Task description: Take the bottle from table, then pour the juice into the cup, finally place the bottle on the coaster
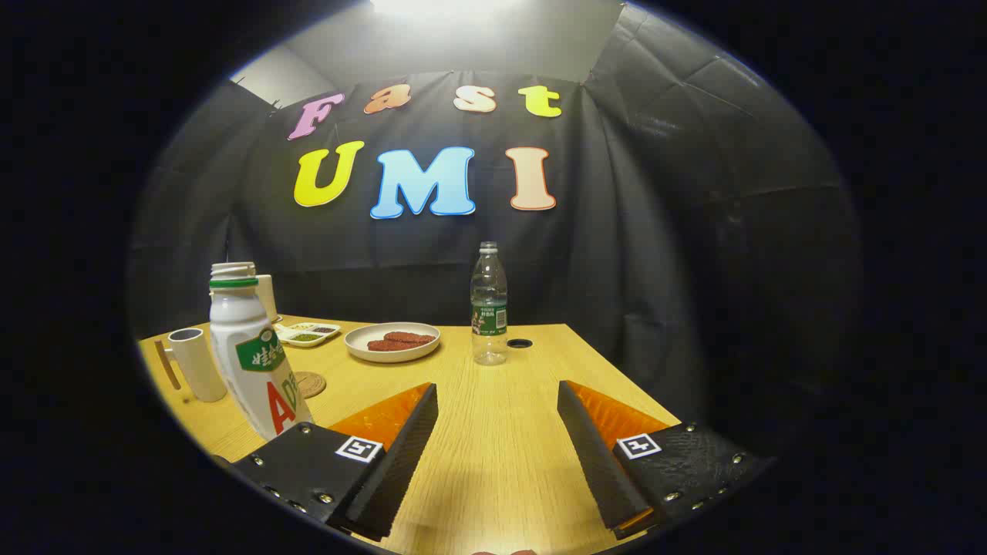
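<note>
Black cloth closes the booth behind a pale wooden table (493, 432), and on that table the task's things sit off to the left of the tongs (497, 420). The tongs are spread wide with bare wood between them — they grip nothing.

The white juice bottle (250, 354) stands upright, cap off, just beyond and to the left of the left finger (401, 451), near it but apart. Its long axis is vertical, though the lens makes it lean. Behind it, further left, is the cup (197, 362), white with a handle, and a round coaster (310, 383) lies flat between the bottle and the plate (392, 341) of red-brown food. A small sauce tray (308, 334) sits beside that plate.

Straight ahead of the open gap stands 1 clear water bottle (489, 304) with a dark cap (520, 343) near it; this is probably not the one wanted.

The tongs point level across the table, low over it. My judgement: the coming move turns on swinging left so the juice bottle's body comes between the 2 fingers, side-on.
</note>
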